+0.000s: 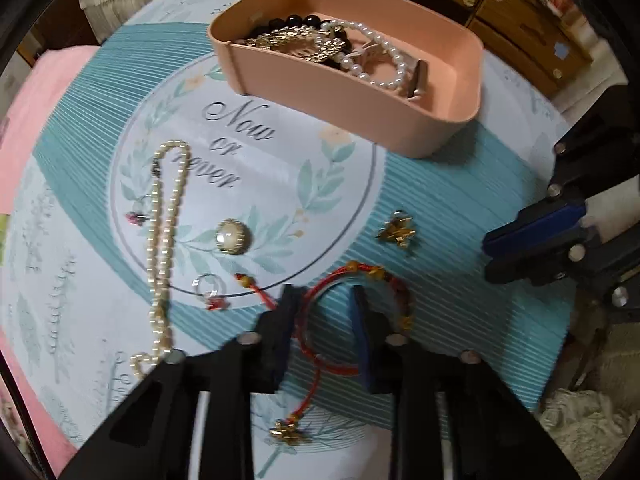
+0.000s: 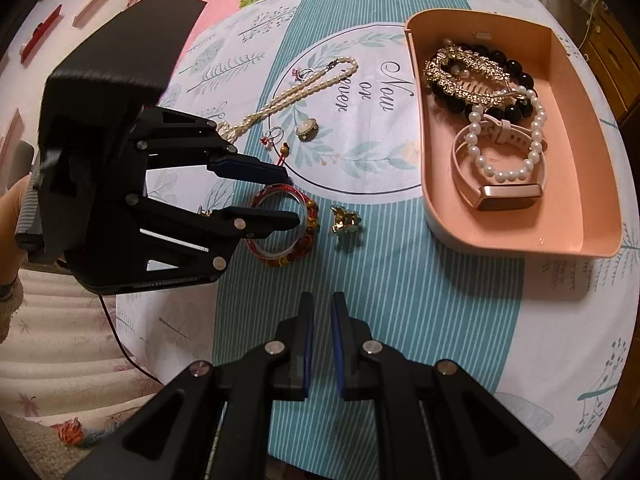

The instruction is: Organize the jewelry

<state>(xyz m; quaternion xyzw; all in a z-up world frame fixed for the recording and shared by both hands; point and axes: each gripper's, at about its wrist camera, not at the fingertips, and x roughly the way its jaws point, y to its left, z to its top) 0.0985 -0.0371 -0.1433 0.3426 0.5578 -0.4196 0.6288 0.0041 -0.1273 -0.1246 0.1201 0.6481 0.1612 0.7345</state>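
A red cord bracelet (image 1: 362,269) (image 2: 308,232) with amber beads lies on the striped cloth. My left gripper (image 1: 324,308) (image 2: 292,196) points down over it, jaws apart, with the bracelet's red cord running between the fingers and its beaded side outside the right finger. The cord's tail ends in a gold charm (image 1: 288,434). My right gripper (image 2: 322,308) (image 1: 488,258) hovers beside it, shut and empty. The pink tray (image 1: 440,136) (image 2: 440,216) holds black beads, gold pieces, a white pearl bracelet and a pink watch.
Loose on the cloth lie a long pearl necklace (image 1: 160,240) (image 2: 288,96), a round pearl brooch (image 1: 233,237) (image 2: 307,129), a gold clip (image 1: 396,232) (image 2: 344,220) and a ring with a red stone (image 1: 208,288). Wooden drawers (image 1: 520,20) stand behind the tray.
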